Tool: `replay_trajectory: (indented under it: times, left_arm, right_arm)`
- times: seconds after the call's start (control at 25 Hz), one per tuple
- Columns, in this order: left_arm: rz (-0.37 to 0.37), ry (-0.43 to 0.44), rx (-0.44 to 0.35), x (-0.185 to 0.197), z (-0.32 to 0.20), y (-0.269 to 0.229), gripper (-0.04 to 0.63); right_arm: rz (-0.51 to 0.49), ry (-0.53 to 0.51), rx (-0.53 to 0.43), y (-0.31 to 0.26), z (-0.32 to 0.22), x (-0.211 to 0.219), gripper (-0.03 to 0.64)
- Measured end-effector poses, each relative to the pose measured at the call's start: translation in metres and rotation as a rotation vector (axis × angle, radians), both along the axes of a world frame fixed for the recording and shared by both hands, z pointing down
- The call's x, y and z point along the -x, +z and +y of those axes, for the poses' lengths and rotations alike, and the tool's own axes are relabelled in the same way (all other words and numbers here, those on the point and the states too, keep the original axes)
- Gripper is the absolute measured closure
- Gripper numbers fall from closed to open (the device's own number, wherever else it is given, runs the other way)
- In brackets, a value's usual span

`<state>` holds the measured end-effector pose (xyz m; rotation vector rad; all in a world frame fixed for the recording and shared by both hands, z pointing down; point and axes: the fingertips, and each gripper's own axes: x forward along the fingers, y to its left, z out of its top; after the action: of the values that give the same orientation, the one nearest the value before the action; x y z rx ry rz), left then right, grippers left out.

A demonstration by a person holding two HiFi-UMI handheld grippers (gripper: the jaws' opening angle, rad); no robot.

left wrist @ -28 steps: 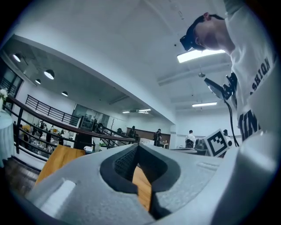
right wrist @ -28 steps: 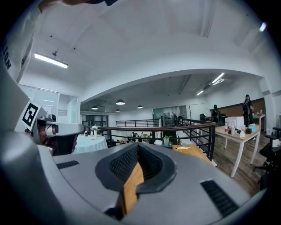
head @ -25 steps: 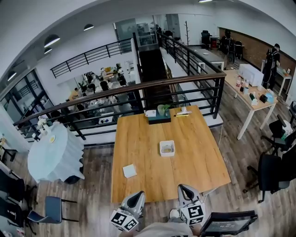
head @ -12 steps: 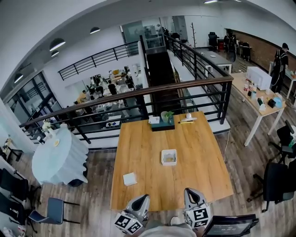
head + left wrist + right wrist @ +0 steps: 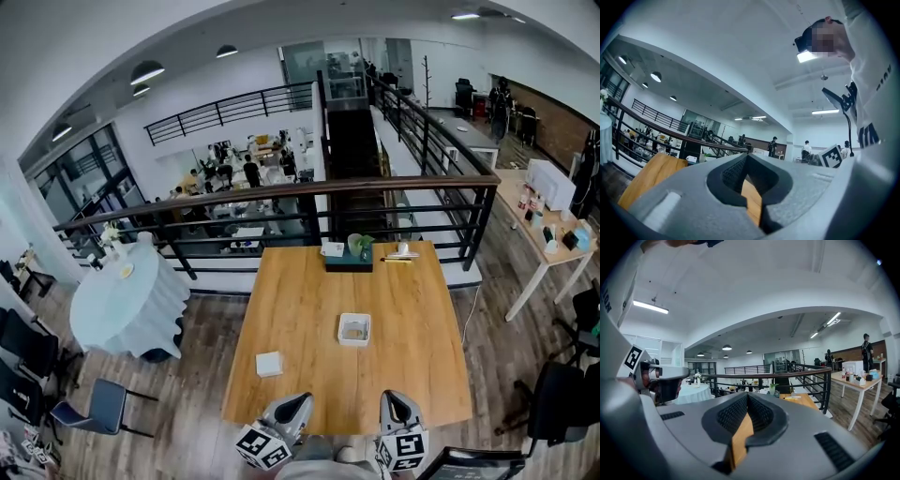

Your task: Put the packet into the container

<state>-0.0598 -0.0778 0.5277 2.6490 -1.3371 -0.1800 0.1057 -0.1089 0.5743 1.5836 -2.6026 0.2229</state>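
Left tongs [image 5: 292, 405] pressed together, empty | right tongs [image 5: 394, 403] likewise | gripper views: desk [image 5: 309, 300] sliver through tip notch | head view alone: packet [image 5: 269, 364] near-left on desk, container [image 5: 354, 329] mid-desk, well apart | sleeve [image 5: 876, 93] lettering cropped, unreadable

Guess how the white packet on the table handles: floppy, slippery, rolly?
The packet looks small and flat, so probably light and won't roll. Lying flush on the smooth wooden table, it may slide when nudged. Stiffness can't be judged from here.

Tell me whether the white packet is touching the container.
Apart. The head view shows bare table between the packet and the container.
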Motion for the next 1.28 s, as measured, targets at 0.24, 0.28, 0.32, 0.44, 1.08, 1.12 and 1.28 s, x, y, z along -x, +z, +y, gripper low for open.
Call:
replay_trajectory:
  times: [0.24, 0.28, 0.32, 0.44, 1.08, 1.12, 1.28]
  left_arm:
    - [0.016, 0.041, -0.011, -0.001, -0.025, -0.005, 0.597]
    - [0.015, 0.049, -0.013, 0.001, -0.029, -0.006, 0.597]
    - [0.014, 0.058, -0.017, 0.003, -0.033, -0.008, 0.597]
    - [0.022, 0.075, -0.019, 0.011, -0.047, -0.010, 0.597]
    - [0.071, 0.120, -0.014, 0.078, -0.094, 0.001, 0.597]
    - [0.067, 0.123, -0.009, 0.084, -0.096, 0.005, 0.597]
    - [0.036, 0.137, 0.001, 0.100, -0.104, 0.010, 0.597]
  right_arm:
    - [0.011, 0.041, -0.002, -0.008, -0.019, -0.002, 0.609]
    - [0.011, 0.047, -0.003, -0.011, -0.021, 0.000, 0.609]
    - [0.012, 0.051, -0.004, -0.014, -0.024, 0.002, 0.609]
    - [0.023, 0.057, -0.006, -0.020, -0.032, 0.013, 0.609]
    - [0.075, 0.054, -0.015, -0.022, -0.080, 0.092, 0.609]
    - [0.075, 0.060, -0.014, -0.020, -0.082, 0.097, 0.609]
    - [0.061, 0.070, -0.014, -0.026, -0.089, 0.112, 0.609]
